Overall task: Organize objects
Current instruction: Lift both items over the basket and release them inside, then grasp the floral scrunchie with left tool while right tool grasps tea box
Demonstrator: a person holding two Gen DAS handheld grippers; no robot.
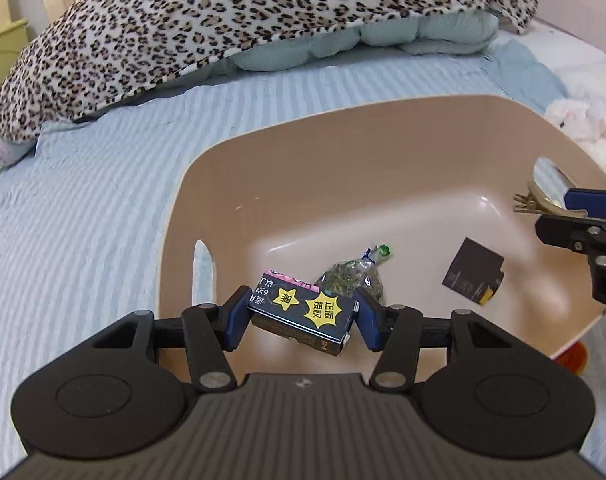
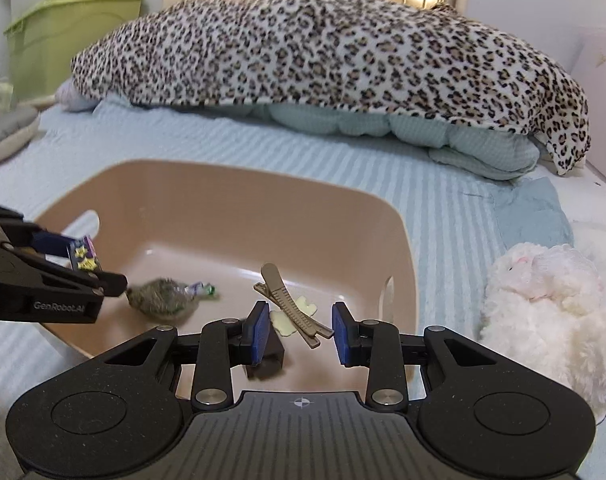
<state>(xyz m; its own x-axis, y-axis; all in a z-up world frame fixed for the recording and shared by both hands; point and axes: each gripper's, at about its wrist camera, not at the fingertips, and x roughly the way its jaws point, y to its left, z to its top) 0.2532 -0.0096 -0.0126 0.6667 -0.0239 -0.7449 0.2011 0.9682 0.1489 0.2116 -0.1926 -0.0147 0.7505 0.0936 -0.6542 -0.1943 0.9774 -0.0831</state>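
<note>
A tan plastic basin [image 1: 303, 168] sits on the bed; it also shows in the right wrist view [image 2: 223, 200]. My left gripper [image 1: 301, 316] is shut on a dark card box with yellow stars [image 1: 303, 312], held over the basin's near side; the box also shows in the right wrist view [image 2: 85, 259]. A clear bag of green bits [image 1: 349, 278] and a small dark box [image 1: 473, 276] lie in the basin. My right gripper [image 2: 301, 330] is open over the basin, with a brown hair clip [image 2: 291, 306] between its pads, apart from both. In the left wrist view the clip [image 1: 533, 200] appears beside the right gripper's fingers [image 1: 583, 216].
A leopard-print blanket [image 2: 323, 48] over a pale green quilt [image 2: 383, 124] lies across the back of the striped blue bed [image 1: 83, 220]. A white plush toy [image 2: 543, 300] sits right of the basin. A green storage bin [image 2: 63, 36] stands at the far left.
</note>
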